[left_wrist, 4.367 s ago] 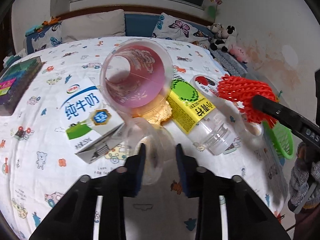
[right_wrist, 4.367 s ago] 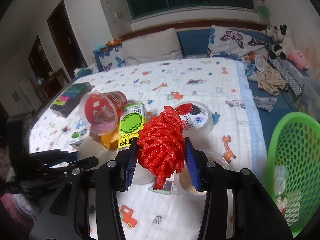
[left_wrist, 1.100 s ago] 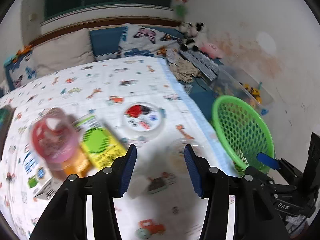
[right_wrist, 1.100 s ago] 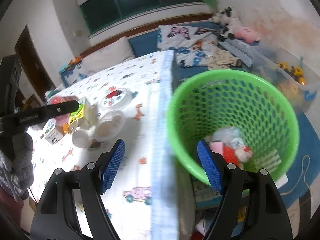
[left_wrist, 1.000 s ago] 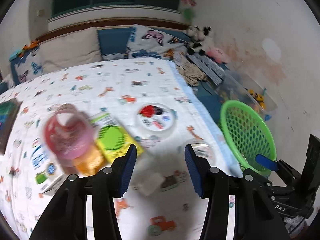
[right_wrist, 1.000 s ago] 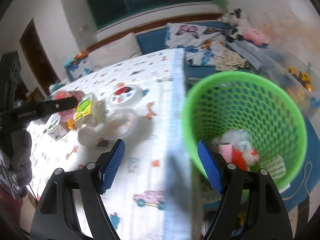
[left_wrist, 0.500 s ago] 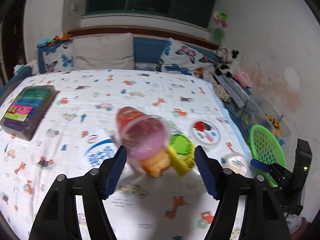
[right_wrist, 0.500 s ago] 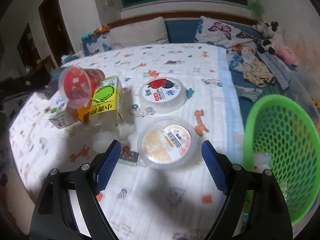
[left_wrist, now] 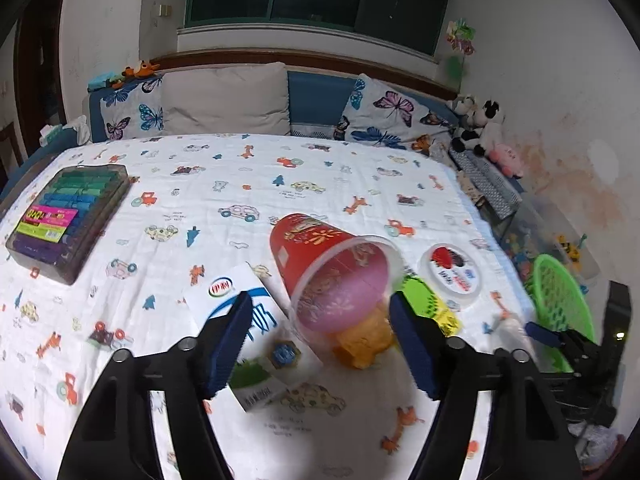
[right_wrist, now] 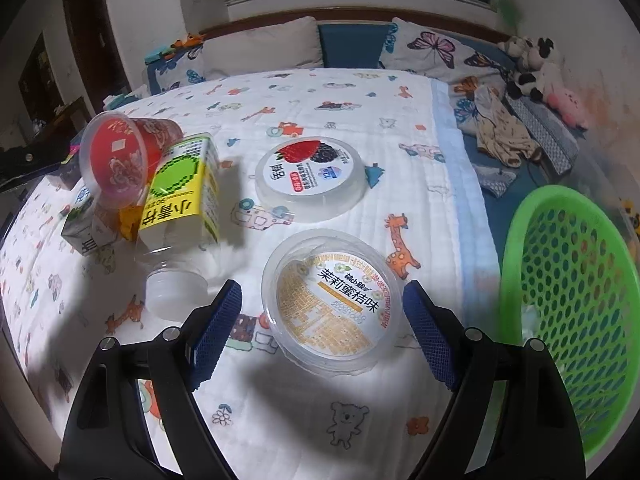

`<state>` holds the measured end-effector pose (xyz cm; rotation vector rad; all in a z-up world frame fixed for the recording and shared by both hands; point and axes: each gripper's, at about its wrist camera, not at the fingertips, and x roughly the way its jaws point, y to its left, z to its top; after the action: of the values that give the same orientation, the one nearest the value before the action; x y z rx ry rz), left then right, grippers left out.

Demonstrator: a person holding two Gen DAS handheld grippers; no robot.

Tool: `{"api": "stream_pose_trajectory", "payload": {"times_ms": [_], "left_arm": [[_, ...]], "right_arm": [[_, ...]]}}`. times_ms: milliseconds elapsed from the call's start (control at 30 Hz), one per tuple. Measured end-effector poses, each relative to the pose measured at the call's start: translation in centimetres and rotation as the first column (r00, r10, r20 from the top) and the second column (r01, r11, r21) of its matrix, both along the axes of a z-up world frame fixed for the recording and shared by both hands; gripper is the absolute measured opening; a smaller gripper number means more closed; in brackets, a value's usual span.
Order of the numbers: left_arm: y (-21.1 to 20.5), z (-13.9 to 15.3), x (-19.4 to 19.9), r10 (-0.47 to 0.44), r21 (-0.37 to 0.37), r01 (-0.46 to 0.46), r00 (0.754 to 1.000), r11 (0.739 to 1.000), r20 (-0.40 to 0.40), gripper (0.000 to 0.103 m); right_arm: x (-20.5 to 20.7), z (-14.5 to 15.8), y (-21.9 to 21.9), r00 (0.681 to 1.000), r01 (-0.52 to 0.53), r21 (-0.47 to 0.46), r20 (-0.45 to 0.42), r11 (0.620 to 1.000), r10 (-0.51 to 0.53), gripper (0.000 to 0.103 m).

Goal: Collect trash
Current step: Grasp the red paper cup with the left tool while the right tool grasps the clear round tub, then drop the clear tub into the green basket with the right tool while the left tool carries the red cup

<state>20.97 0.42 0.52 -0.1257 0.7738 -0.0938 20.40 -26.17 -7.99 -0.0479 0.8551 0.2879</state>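
Right of our right tongs stands the green basket, beside the bed. Our left tongs are closing, nothing pinched; the red cup lies on its side just ahead between them, milk carton under the left pad. Our right tongs are spread, the yellow-lidded tub untouched between them.

The green basket runs off the right edge of the right wrist view, its contents a pale blur behind the mesh. In the left wrist view the yellow bottle is mostly hidden behind a gripper finger, and the milk carton partly. The orange lump under the red cup is too blurred to identify.
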Motion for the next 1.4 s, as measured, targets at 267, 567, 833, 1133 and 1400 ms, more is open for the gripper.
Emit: {"api": "stream_pose_trajectory", "payload": {"times_ms": [267, 567, 833, 1133, 1400], "left_arm": [[0.1, -1.6, 3.0, -0.007, 0.063, 0.009, 0.999, 0.998, -0.033, 0.047], [-0.3, -2.9, 4.7, -0.011, 0.097, 0.016, 0.999, 0.995, -0.051, 0.026], [0.0, -3.0, 4.9, 0.005, 0.102, -0.001, 0.999, 0.995, -0.037, 0.009], [0.4, -1.2, 3.1, 0.017, 0.062, -0.017, 1.0, 0.998, 0.0, 0.005], [-1.5, 2.5, 0.2, -0.041, 0.021, 0.04, 0.996, 0.999, 0.076, 0.005]], "right_arm": [[0.0, 0.3, -0.5, 1.0, -0.005, 0.043, -0.011, 0.999, 0.005, 0.083], [0.2, -0.2, 0.0, 1.0, -0.011, 0.047, -0.022, 0.999, 0.012, 0.074], [-0.2, 0.1, 0.1, 1.0, -0.006, 0.065, -0.009, 0.998, 0.007, 0.068], [-1.9, 1.9, -1.0, 0.999, 0.009, 0.109, 0.033, 0.994, -0.012, 0.068], [-3.6, 3.6, -4.3, 0.994, 0.072, 0.126, 0.075, 0.989, -0.082, 0.068]]}}
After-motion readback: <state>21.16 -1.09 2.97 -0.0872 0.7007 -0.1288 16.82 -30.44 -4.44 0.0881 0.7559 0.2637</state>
